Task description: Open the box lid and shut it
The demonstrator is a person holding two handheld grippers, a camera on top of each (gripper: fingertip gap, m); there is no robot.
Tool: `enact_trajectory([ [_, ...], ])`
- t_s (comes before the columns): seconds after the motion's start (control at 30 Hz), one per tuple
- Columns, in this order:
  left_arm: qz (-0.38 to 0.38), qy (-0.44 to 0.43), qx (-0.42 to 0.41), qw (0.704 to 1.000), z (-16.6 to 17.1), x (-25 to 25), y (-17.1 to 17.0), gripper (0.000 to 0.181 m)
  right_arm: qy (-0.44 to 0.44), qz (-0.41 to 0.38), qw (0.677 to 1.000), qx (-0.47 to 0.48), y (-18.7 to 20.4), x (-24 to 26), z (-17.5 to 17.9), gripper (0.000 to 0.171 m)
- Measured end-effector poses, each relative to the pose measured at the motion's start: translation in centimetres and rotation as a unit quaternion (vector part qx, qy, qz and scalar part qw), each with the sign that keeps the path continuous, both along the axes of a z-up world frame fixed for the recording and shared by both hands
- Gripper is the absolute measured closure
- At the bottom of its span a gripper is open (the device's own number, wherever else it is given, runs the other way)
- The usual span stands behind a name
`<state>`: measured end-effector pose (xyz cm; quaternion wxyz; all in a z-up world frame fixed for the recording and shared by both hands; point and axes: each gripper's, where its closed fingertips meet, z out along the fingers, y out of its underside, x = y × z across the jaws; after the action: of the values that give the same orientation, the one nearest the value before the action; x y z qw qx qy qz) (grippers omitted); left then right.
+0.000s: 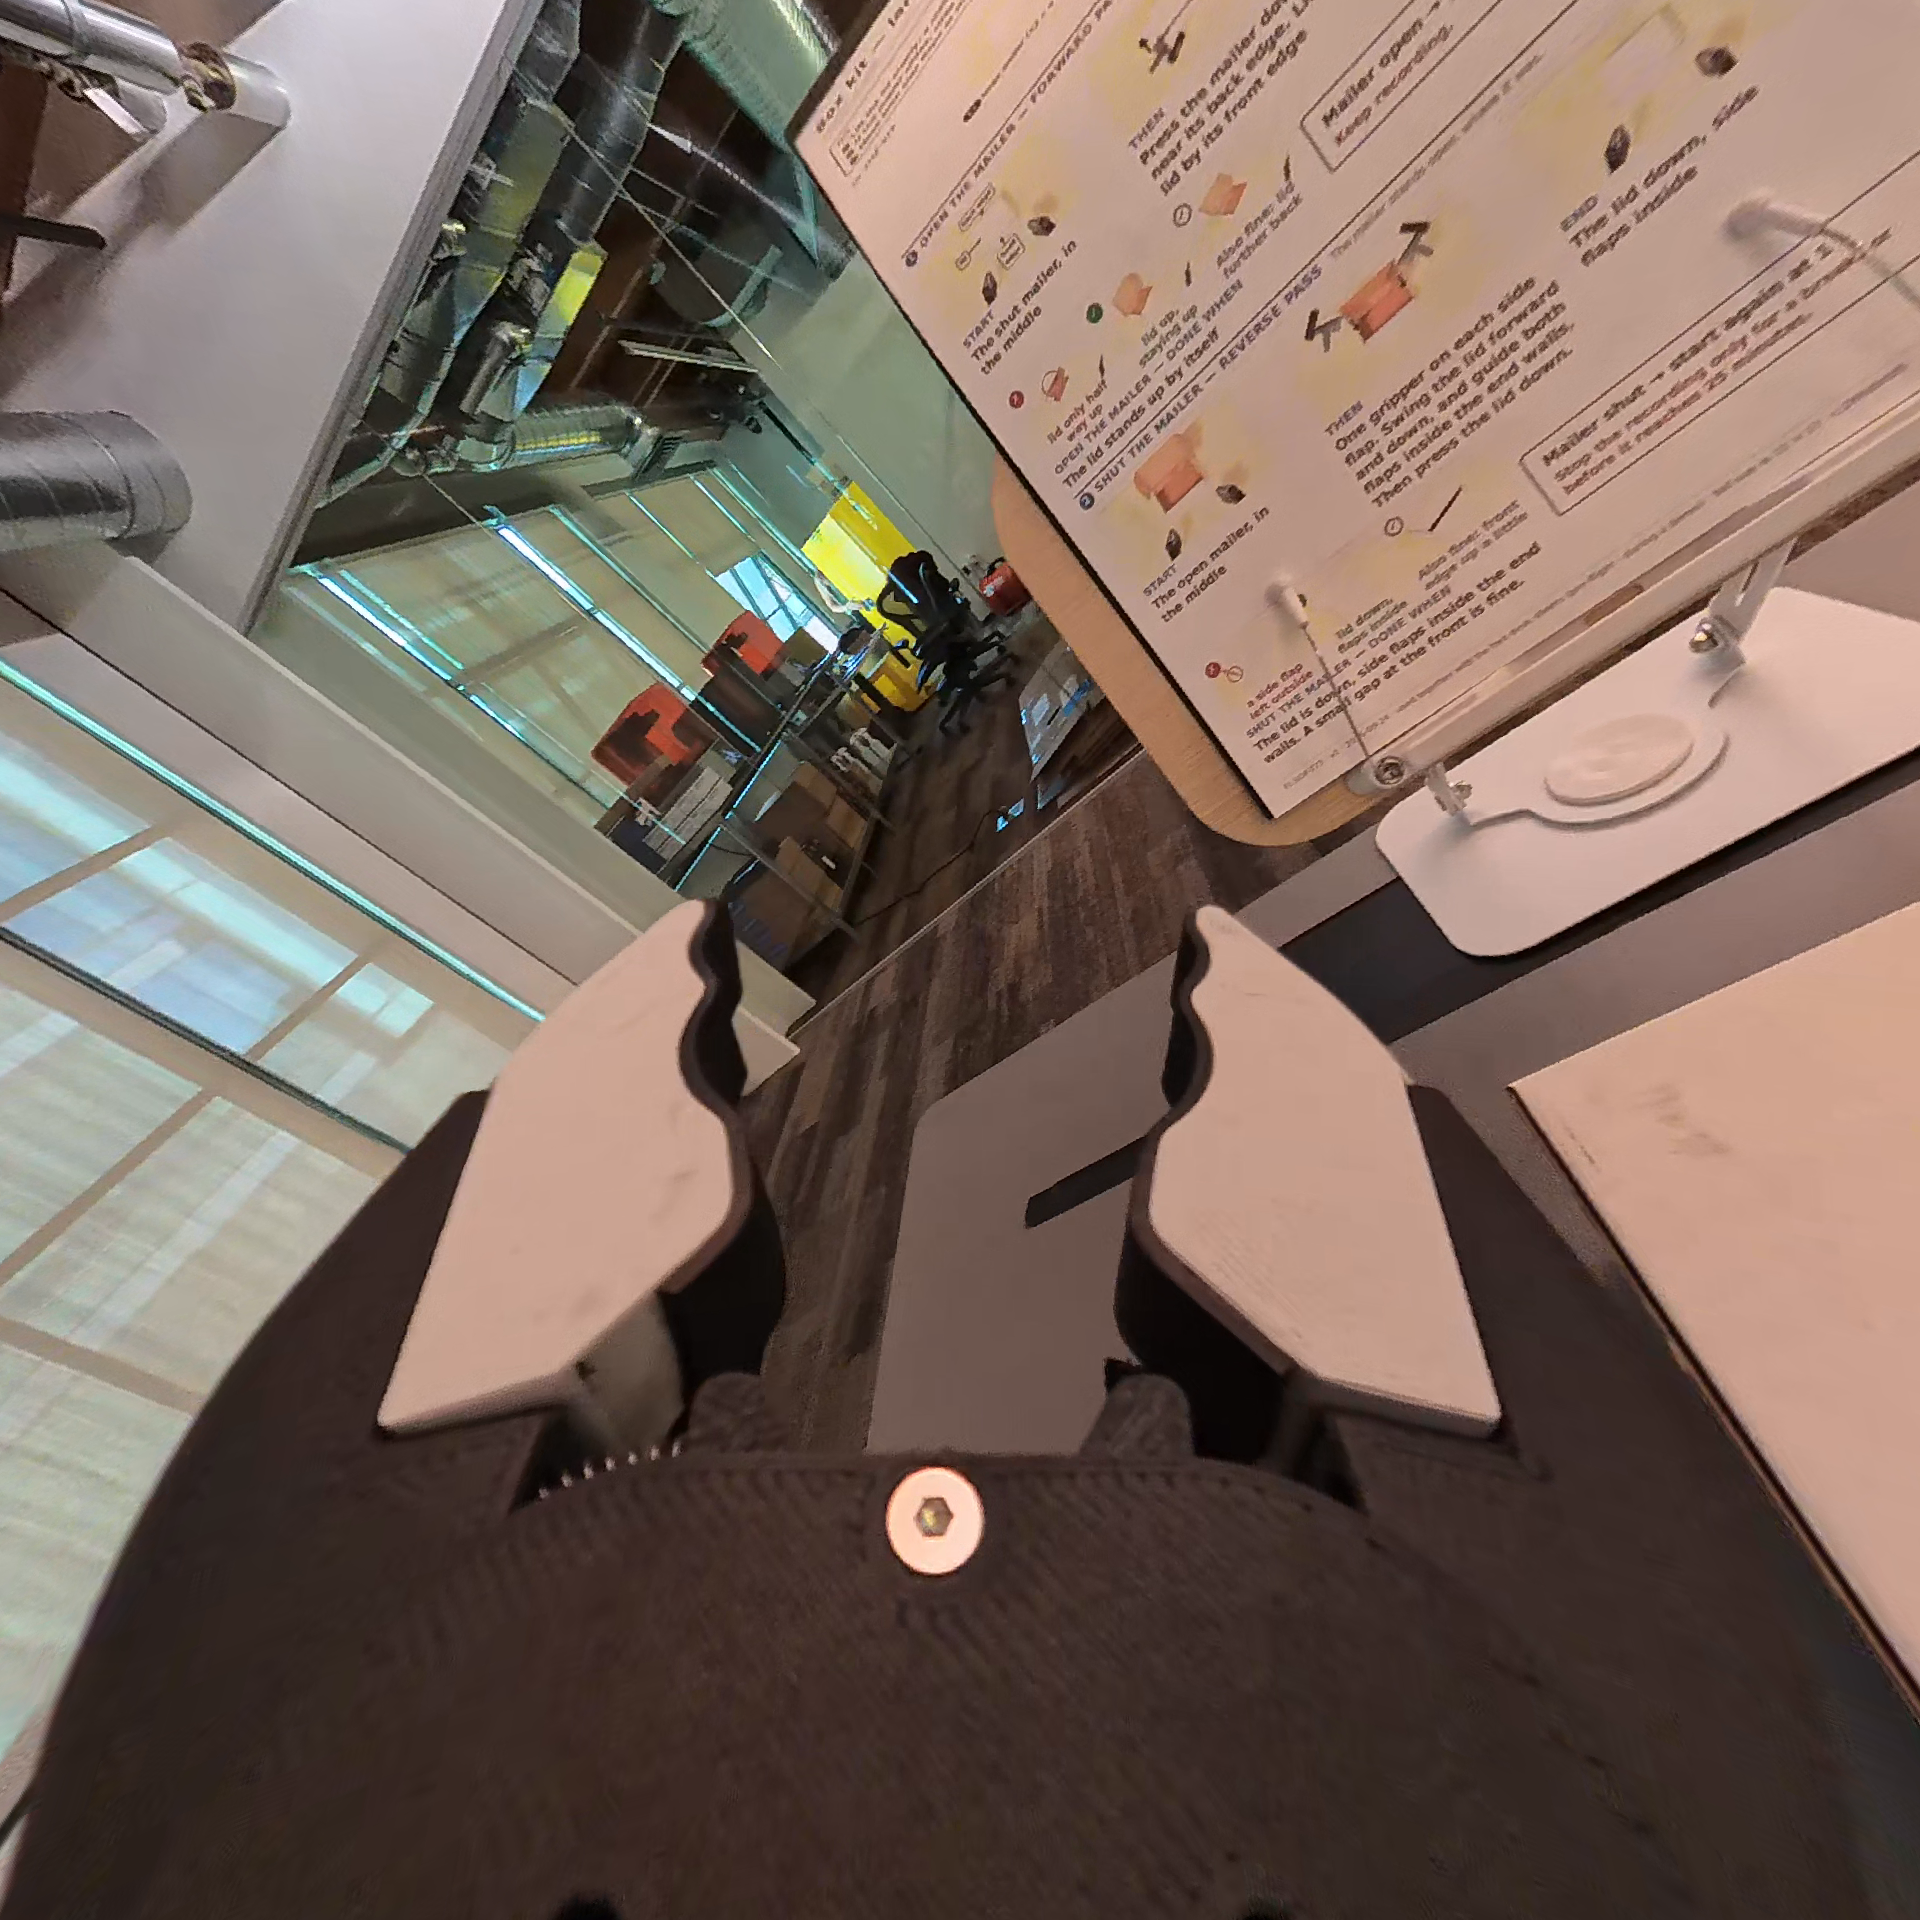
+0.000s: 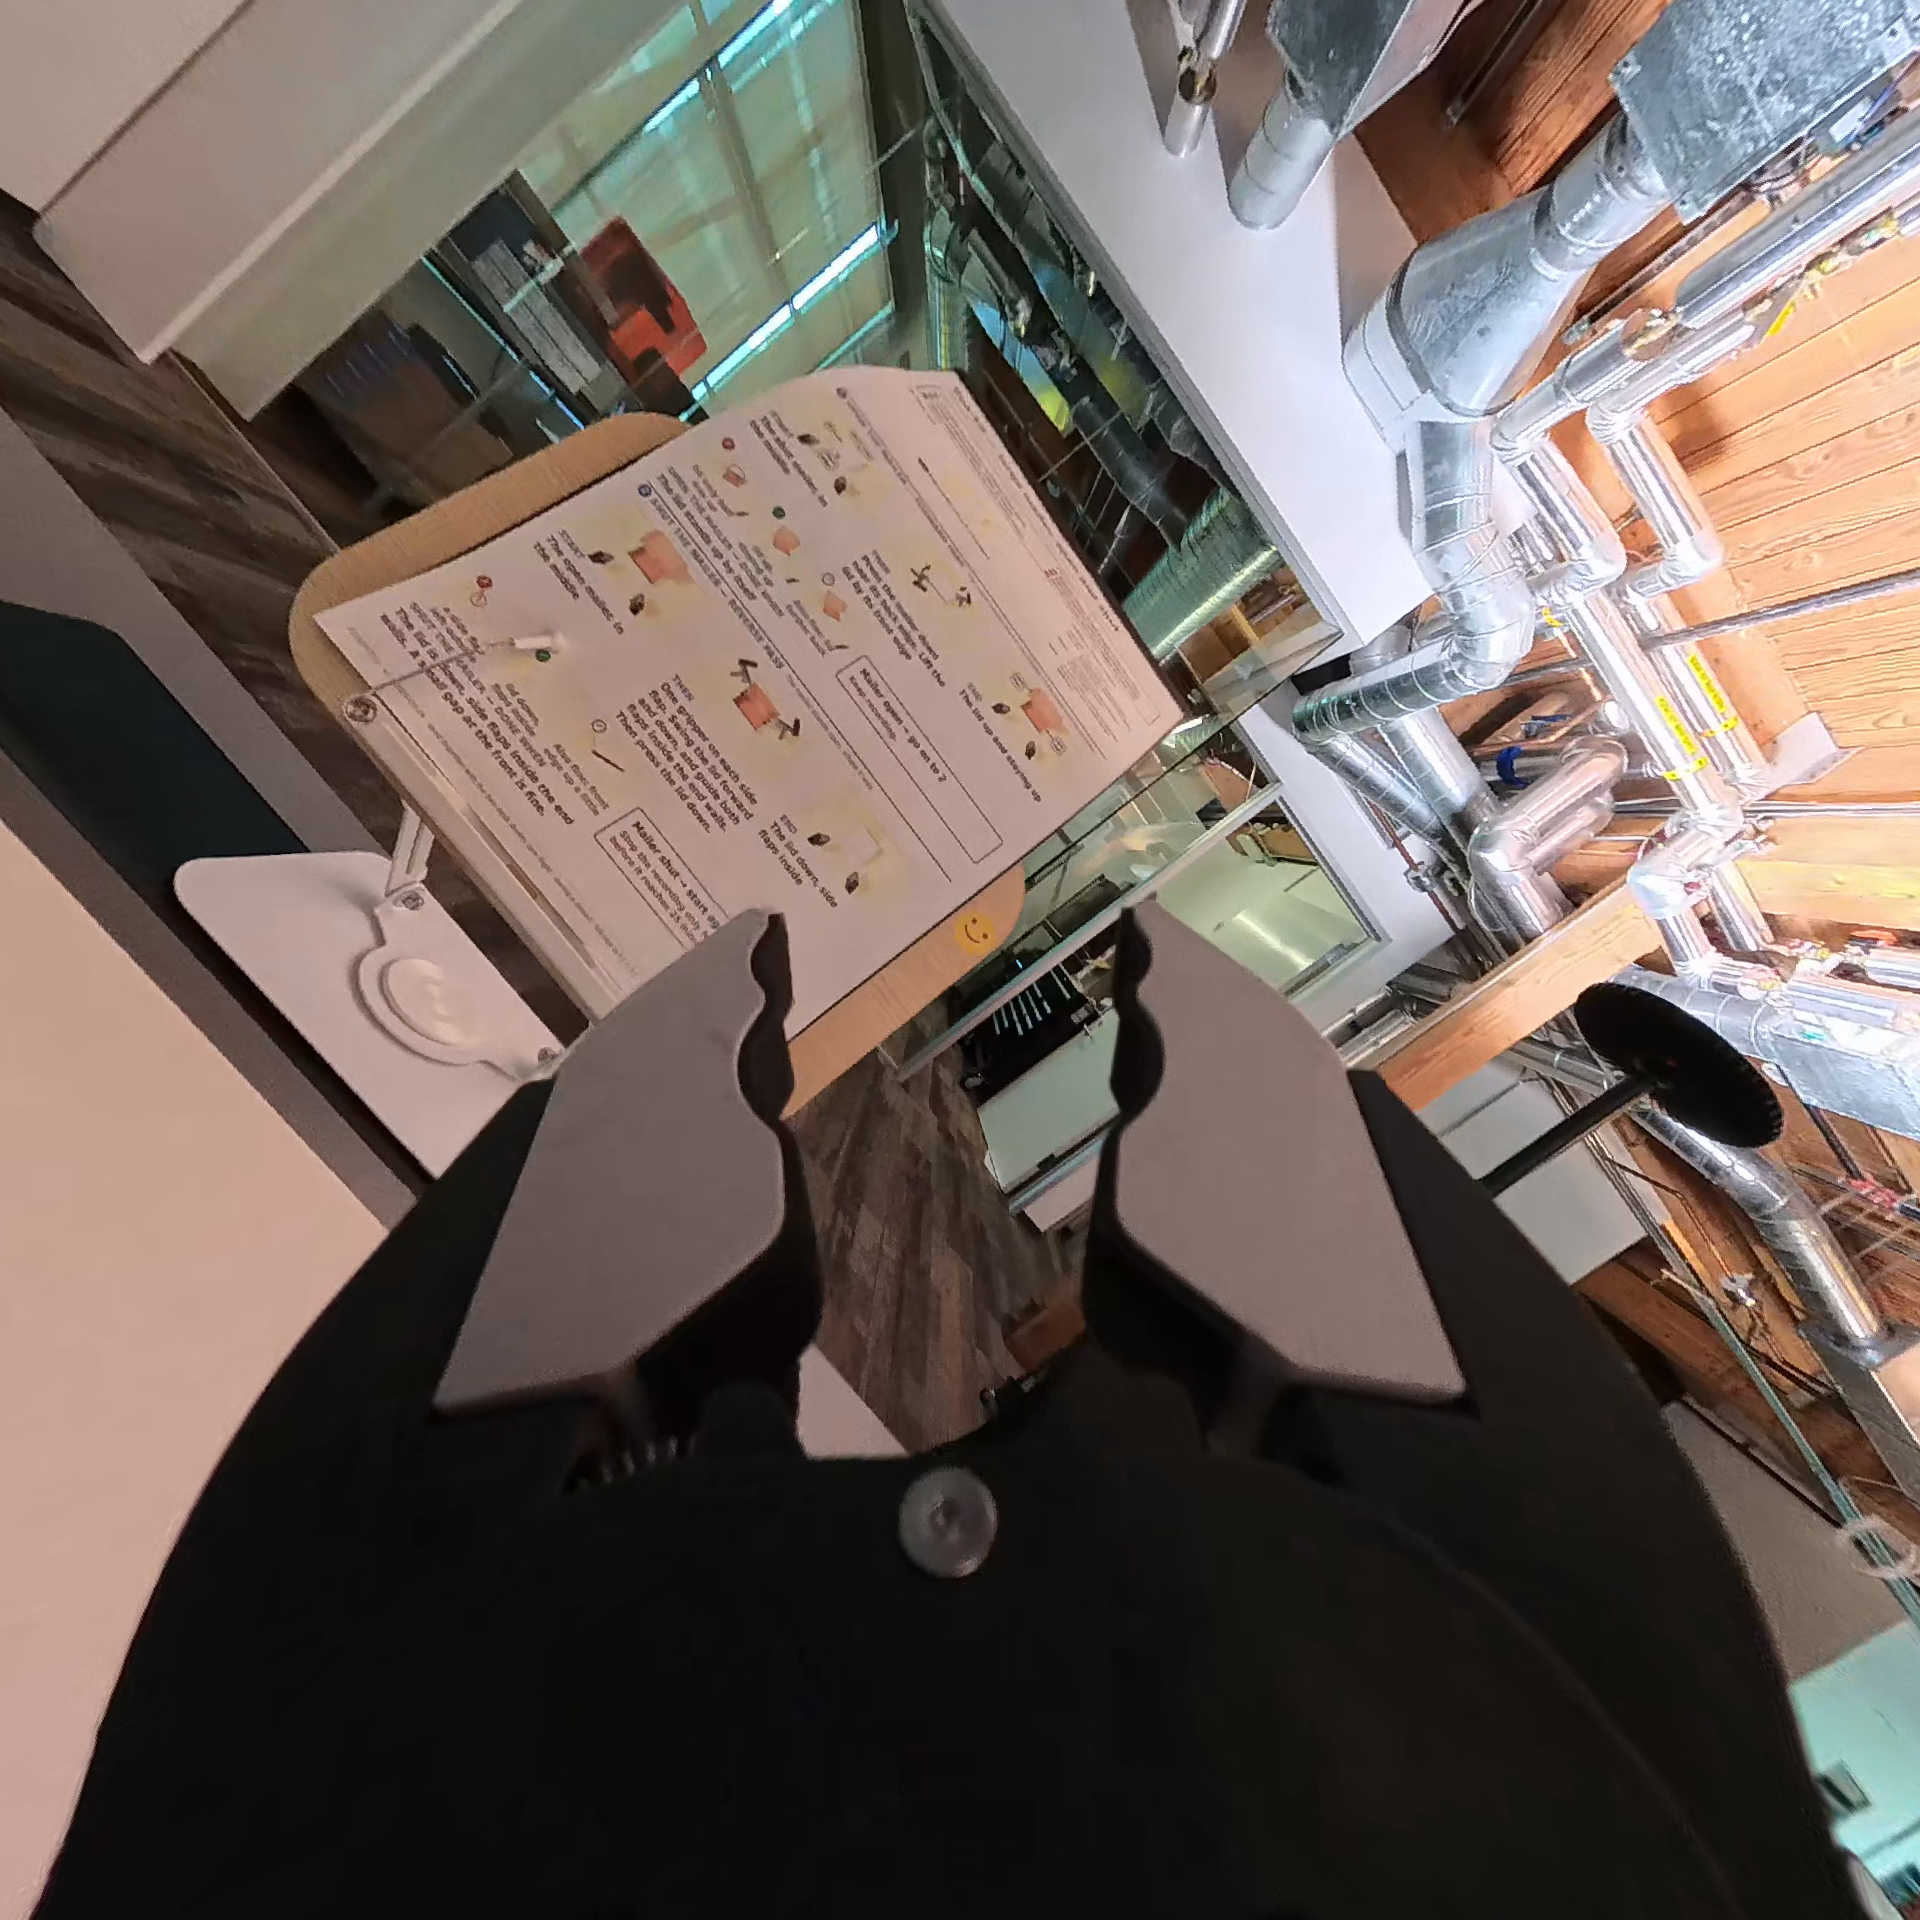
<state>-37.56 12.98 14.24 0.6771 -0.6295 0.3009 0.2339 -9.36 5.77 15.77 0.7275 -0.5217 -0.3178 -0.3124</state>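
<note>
In your left wrist view, the left gripper sits at the centre of the frame with its 2 fingers spread apart and nothing between them, aimed at the floor and distant shelving. An instruction sheet on a white stand fills the upper right, and a pale board lies at the right edge. In your right wrist view, the right gripper is likewise parted and empty, pointing at the same instruction sheet in the middle, its stand at left, ceiling ducts in the upper right. The box shows in neither view.
</note>
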Motion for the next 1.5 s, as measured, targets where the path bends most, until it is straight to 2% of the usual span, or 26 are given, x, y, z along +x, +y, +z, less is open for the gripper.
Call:
enact_trajectory([
  [0.13, 0.019, 0.021, 0.000, 1.000, -0.3, -0.1, 0.2, 0.101, -0.004, -0.005, 1.000, -0.019, 0.3, -0.2, -0.6, 0.111],
  [0.3, 0.085, 0.146, 0.066, 0.983, 0.2, 0.2, -0.2, 0.106, -0.004, -0.018, 0.999, -0.045, 1.1, 0.6, -1.4, 0.111],
  [0.5, 0.041, 0.225, 0.118, 0.966, 0.2, 4.5, -2.1, 0.108, 0.015, -0.040, 0.995, -0.094, 2.4, 3.2, -2.8, 0.110],
  [0.73, 0.004, 0.249, 0.127, 0.960, -0.4, 7.2, -3.7, 0.109, 0.024, -0.057, 0.991, -0.117, 3.0, 4.6, -3.8, 0.109],
  [0.87, 0.004, 0.231, 0.105, 0.967, -0.7, 6.4, -2.9, 0.109, 0.016, -0.058, 0.991, -0.121, 3.1, 4.3, -4.1, 0.109],
  [1.03, 0.000, 0.126, 0.024, 0.992, -1.9, 3.2, 0.2, 0.109, -0.001, -0.050, 0.990, -0.131, 3.1, 3.4, -4.5, 0.109],
  [1.17, 0.027, 0.101, 0.002, 0.994, -2.6, 0.5, 2.4, 0.109, -0.017, -0.040, 0.989, -0.142, 2.8, 2.4, -4.8, 0.109],
  [1.37, 0.003, 0.034, -0.049, 0.998, -4.4, 0.0, 4.0, 0.111, -0.017, -0.010, 0.986, -0.167, 2.1, 0.4, -5.3, 0.109],
  [1.43, -0.037, -0.012, -0.082, 0.996, -5.4, 1.0, 4.3, 0.111, -0.016, 0.003, 0.984, -0.180, 1.9, -0.5, -5.6, 0.109],
  [1.5, -0.107, -0.095, -0.135, 0.981, -6.5, 2.7, 4.3, 0.112, -0.021, 0.020, 0.980, -0.196, 1.5, -1.6, -6.1, 0.109],
])
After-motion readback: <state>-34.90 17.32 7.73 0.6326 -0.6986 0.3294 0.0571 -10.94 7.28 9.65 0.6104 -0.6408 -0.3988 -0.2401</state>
